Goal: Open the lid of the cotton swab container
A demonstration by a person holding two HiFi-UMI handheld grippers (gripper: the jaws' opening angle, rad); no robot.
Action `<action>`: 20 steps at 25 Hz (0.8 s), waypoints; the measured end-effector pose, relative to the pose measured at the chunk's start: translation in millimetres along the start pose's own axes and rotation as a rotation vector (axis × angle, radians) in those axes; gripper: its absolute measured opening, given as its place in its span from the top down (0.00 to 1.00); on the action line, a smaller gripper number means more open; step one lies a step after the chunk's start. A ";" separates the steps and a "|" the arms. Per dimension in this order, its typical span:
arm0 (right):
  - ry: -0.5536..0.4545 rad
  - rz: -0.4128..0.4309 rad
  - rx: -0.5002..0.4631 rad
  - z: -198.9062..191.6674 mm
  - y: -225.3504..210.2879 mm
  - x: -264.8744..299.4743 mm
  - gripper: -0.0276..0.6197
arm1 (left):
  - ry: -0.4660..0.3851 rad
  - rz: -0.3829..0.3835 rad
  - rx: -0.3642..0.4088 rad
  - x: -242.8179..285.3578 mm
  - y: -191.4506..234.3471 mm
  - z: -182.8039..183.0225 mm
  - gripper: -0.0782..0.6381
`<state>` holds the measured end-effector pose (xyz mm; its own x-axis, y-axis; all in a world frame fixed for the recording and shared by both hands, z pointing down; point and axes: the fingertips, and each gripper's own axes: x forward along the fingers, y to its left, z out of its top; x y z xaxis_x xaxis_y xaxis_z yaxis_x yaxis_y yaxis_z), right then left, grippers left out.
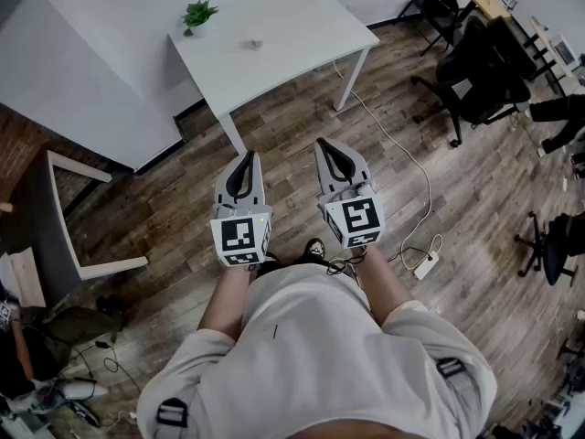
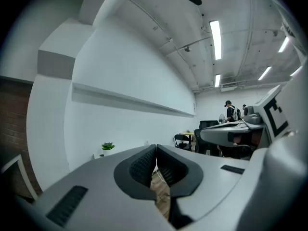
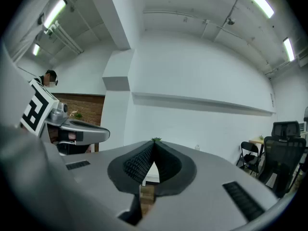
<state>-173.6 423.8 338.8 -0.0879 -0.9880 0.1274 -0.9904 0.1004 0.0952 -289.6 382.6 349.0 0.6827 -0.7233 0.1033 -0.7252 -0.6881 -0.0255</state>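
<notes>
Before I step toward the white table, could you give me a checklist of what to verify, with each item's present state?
1. Left gripper empty: ok; its fingers are together, nothing between them.
2. Right gripper empty: ok; shut, nothing held.
3. Grippers at the white table: not ok; both are over the wooden floor, short of it.
4. Container located: cannot tell; the small object mid-table is too small to identify.
5. Cable out of the way: ok; it lies right of the direct path.
</notes>
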 end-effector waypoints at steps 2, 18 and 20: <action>0.006 0.005 -0.013 -3.6 -3.1 1.5 0.96 | 0.008 0.003 0.003 2.7 -0.9 -3.7 0.86; 0.116 0.087 0.065 -65.0 -5.8 -22.3 0.95 | 0.179 -0.081 -0.028 -5.6 -34.1 -72.3 0.86; 0.118 0.083 0.069 -67.6 -13.7 -22.4 0.95 | 0.159 -0.093 -0.030 -0.3 -38.8 -68.9 0.86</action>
<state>-150.9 452.5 401.4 -0.1603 -0.9557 0.2470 -0.9856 0.1684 0.0118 -267.8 413.5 418.5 0.7261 -0.6366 0.2599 -0.6633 -0.7480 0.0212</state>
